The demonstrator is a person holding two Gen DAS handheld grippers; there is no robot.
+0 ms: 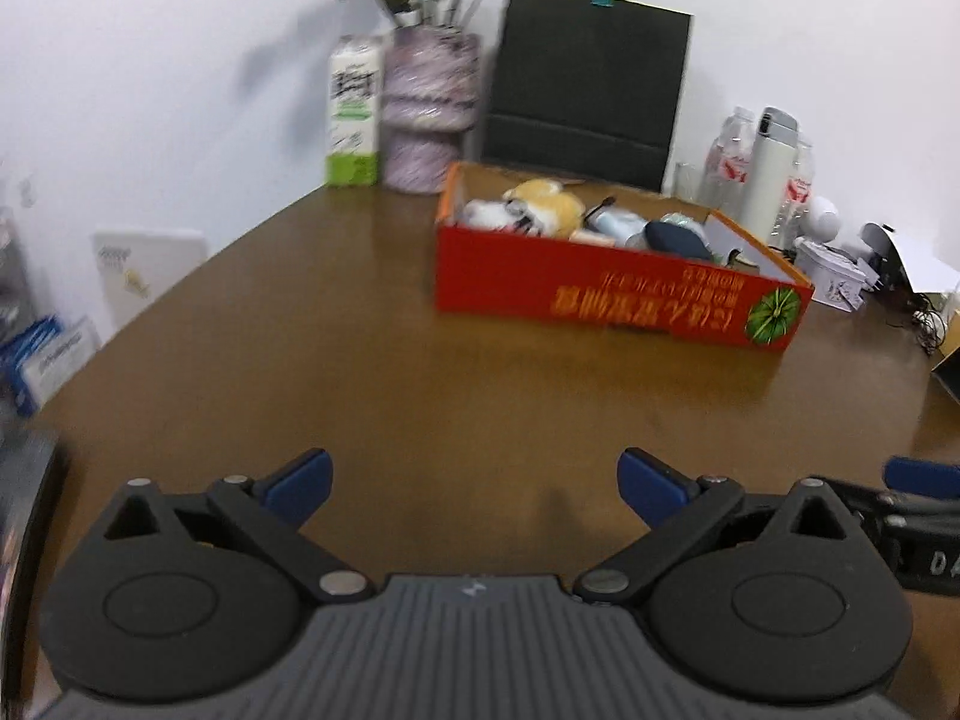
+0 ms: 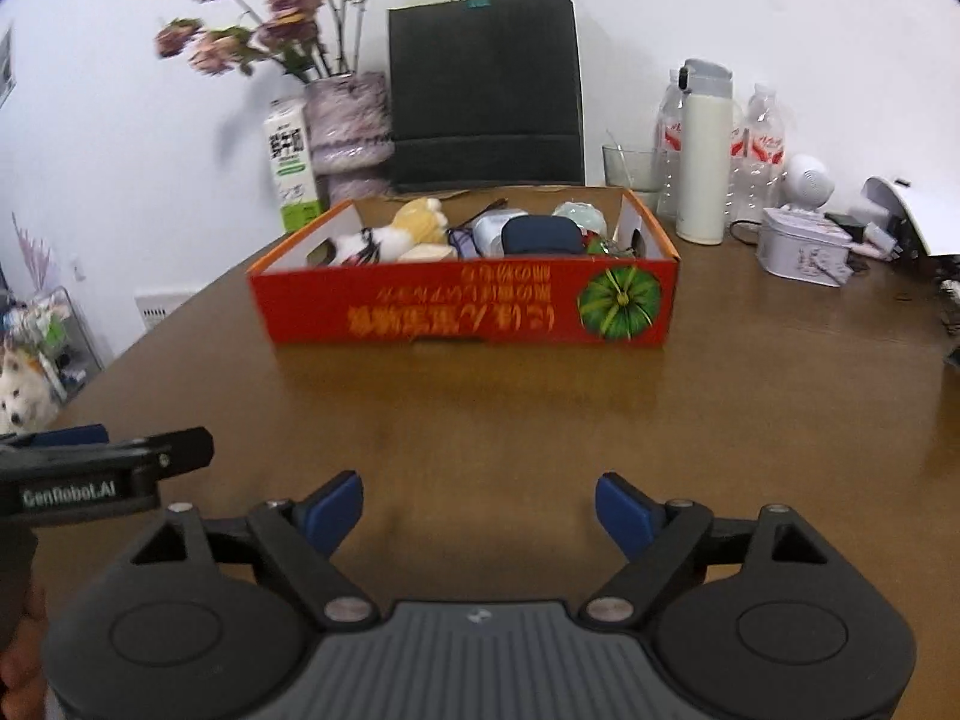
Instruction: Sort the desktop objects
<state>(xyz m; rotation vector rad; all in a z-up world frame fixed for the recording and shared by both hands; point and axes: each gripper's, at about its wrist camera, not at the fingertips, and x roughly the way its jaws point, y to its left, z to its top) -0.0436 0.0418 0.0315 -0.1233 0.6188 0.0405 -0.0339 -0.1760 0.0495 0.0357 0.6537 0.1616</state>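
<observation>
Both grippers are empty here. The left hand-held gripper (image 1: 474, 489) has its blue pads spread wide over bare brown bench (image 1: 372, 360), nothing between them. Same story for the right hand-held gripper (image 2: 479, 513): jaws apart, nothing in them, just bench wood underneath. From the right wrist view you can see the left one poking in at the lower left edge.

Using the red cardboard box (image 2: 468, 306) as the landmark: it sits on the bench well ahead of both grippers, open top, printed text upside down on the near wall and a green pumpkin picture at its right end. The sorted stuff is inside it: a yellow-and-white plush toy (image 2: 414, 228) toward the left, a dark blue case (image 2: 540, 237) toward the right, and some pale bits between them that are too blurry to name.

Behind the box stands a black paper bag (image 2: 486, 96). Left of the bag, behind the box's left end, a purple vase with flowers (image 2: 351, 120) and a green-and-white carton (image 2: 292, 171) just beside it. Right of the box: a glass (image 2: 630, 168), a white thermos (image 2: 702, 162), clear bottles (image 2: 762, 144), and a small tin (image 2: 801, 246).
</observation>
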